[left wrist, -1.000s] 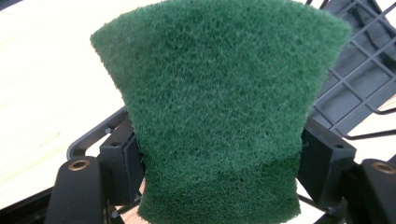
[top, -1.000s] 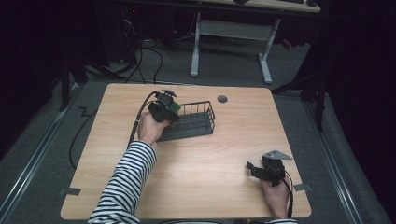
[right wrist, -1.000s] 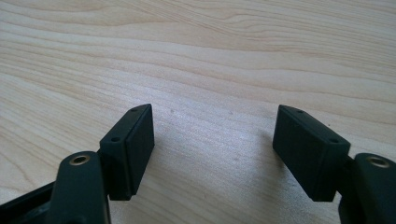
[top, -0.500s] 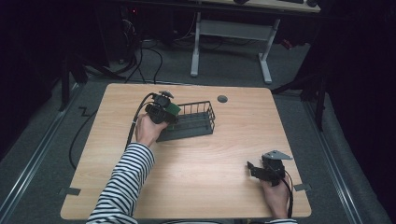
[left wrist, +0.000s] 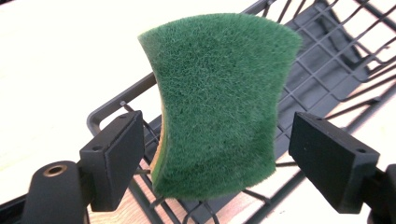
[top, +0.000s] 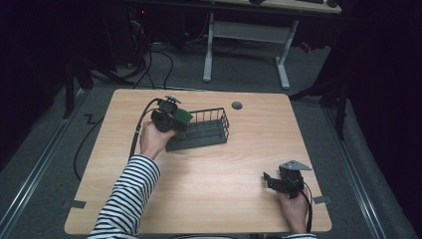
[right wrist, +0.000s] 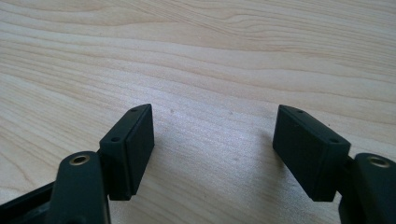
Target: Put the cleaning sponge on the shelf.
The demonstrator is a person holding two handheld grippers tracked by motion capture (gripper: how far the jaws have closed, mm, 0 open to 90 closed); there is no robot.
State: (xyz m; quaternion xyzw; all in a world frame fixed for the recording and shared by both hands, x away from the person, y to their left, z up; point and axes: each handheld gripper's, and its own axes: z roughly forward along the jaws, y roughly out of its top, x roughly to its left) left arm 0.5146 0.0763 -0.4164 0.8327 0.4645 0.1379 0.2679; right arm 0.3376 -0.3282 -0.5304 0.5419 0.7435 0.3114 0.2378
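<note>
The green sponge (left wrist: 219, 102) stands upright between the left tongs (left wrist: 233, 163), its long axis vertical; their jaws, just opening, stand apart over the wire basket (left wrist: 327, 60). The right tongs (right wrist: 219, 154) rest spread far off.

- No readable text, labels, brands, numbers or signs anywhere.
</note>
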